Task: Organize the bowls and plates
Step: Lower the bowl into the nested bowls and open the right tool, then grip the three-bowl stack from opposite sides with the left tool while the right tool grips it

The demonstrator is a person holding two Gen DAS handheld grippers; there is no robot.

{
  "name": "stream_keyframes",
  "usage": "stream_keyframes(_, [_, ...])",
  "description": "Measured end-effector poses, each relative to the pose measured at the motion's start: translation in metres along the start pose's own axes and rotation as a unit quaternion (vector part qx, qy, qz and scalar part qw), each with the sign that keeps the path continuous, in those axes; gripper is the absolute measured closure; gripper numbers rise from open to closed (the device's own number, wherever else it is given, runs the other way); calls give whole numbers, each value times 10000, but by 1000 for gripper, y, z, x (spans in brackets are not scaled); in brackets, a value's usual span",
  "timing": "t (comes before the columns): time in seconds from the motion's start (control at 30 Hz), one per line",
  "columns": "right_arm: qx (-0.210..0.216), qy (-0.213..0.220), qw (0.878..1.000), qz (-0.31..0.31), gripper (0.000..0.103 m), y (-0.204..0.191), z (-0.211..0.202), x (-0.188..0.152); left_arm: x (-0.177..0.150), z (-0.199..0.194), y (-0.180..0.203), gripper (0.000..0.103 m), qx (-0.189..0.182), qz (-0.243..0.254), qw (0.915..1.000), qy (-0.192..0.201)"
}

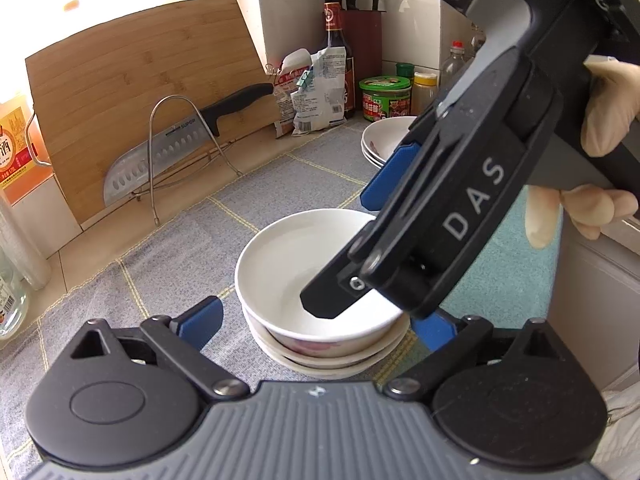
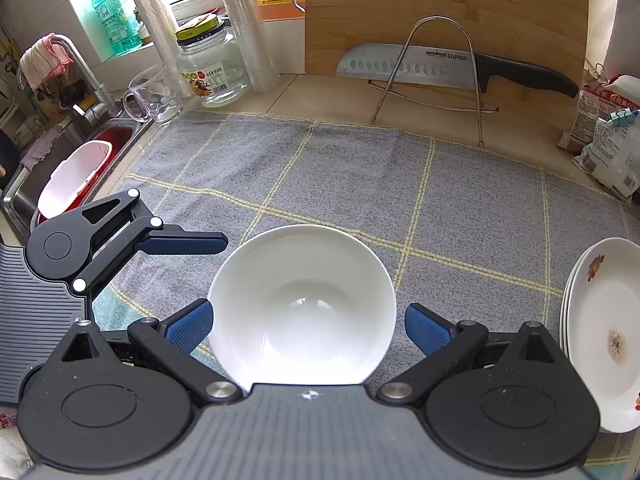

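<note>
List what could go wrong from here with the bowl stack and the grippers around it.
1. The white bowl sits on top of stacked bowls; the right gripper is open with its fingers close beside the rim, so pulling away carelessly could catch it and tip the stack.
2. The left gripper also flanks the stack, and the two tools are crowded together, so they may collide.
3. The stacked plates lie near the right finger; a sideways swing might hit them.

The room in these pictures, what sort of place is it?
Most likely a home kitchen counter: a knife propped against a wooden cutting board, a sink with a tap, and sauce bottles and jars along the tiled wall.
</note>
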State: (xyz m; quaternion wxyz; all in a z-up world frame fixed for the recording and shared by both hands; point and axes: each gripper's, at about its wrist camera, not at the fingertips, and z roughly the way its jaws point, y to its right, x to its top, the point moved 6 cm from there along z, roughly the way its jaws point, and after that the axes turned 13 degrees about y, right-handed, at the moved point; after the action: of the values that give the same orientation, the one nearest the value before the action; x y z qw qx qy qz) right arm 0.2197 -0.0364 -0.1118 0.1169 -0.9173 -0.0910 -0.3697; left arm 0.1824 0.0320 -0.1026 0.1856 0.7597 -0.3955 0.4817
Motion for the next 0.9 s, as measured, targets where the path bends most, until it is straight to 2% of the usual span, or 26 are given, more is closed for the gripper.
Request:
stream_keyframes(0.23, [20,407,9992,-29,0,3,-17,-3,-7,-12,-10,3,-108,-103,9999,-65])
stream_keyframes(0.47, [150,710,9969,-288,0,4,-39,-16,-33,-12,-22,3,-62,-213,9985,-502])
stream_keyframes(0.6, [191,551,9967,-560,0,4,-39,-33,-45,-5,-22,3,-80,-236,9971,-720])
stream_keyframes(0.77, [131,147,9951,-964,0,9,-22,-61,-54,7,-18,3,-32,-269,9952,-943])
stream_keyframes(0.9, [165,-47,9926,-1204,0,19,-3,-78,-59,18,-14,3,142,-364,9927,-1144])
